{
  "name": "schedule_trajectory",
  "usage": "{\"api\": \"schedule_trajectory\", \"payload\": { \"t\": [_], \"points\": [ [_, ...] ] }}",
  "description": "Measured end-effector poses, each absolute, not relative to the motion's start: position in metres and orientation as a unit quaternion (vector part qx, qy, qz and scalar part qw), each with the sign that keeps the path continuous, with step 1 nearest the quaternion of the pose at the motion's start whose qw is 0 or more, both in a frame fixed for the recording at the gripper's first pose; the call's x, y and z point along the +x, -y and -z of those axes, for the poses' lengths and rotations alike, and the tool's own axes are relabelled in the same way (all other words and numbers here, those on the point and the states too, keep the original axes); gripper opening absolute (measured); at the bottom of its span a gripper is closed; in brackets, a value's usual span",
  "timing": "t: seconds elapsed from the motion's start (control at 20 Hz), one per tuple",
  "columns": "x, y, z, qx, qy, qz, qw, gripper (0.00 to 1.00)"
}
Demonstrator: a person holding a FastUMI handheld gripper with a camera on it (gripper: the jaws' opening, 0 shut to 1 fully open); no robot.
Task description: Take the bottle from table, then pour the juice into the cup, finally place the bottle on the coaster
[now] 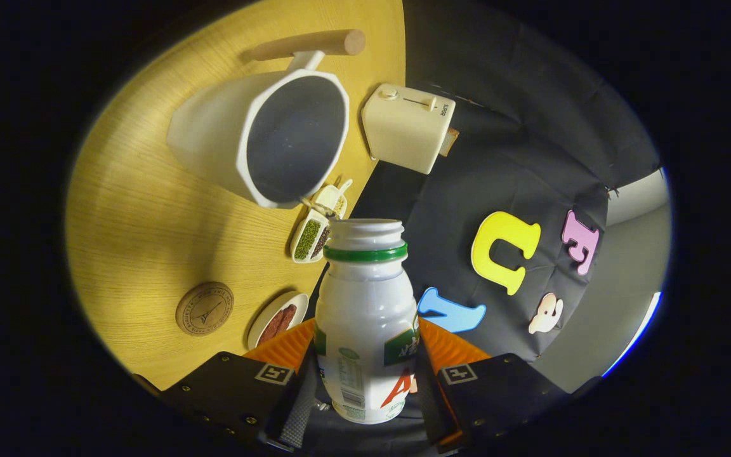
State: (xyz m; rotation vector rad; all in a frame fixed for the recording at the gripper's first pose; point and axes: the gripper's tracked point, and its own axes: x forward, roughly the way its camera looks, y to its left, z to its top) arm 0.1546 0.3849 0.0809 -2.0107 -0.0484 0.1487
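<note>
My gripper (365, 374) is shut on a white plastic bottle (365, 317) with a green neck ring and no cap, both fingers pressing its sides. The whole view is rolled over, so the bottle is tipped, and its open mouth points toward the white cup (289, 136). That cup, large with a wooden handle and a dark inside, stands on the wooden table (143, 222) just beyond the bottle's mouth. A round brown coaster (205, 308) lies on the table beside the near finger, apart from the cup. No juice stream shows.
A cream toaster (411, 127) stands by the table's edge next to the cup. A small divided dish of beans (315, 231) and a white plate with brown pieces (278, 319) lie between cup and bottle. Black cloth wall hangs beyond the table edge.
</note>
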Motion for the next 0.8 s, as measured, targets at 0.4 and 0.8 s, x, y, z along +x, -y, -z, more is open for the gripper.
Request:
{"api": "schedule_trajectory", "payload": {
  "t": [0.4,0.8],
  "points": [
    [0.156,-0.393,-0.083,-0.863,0.037,-0.052,0.502,0.69],
    [0.153,-0.398,-0.084,-0.872,0.047,-0.048,0.486,0.69]
  ]
}}
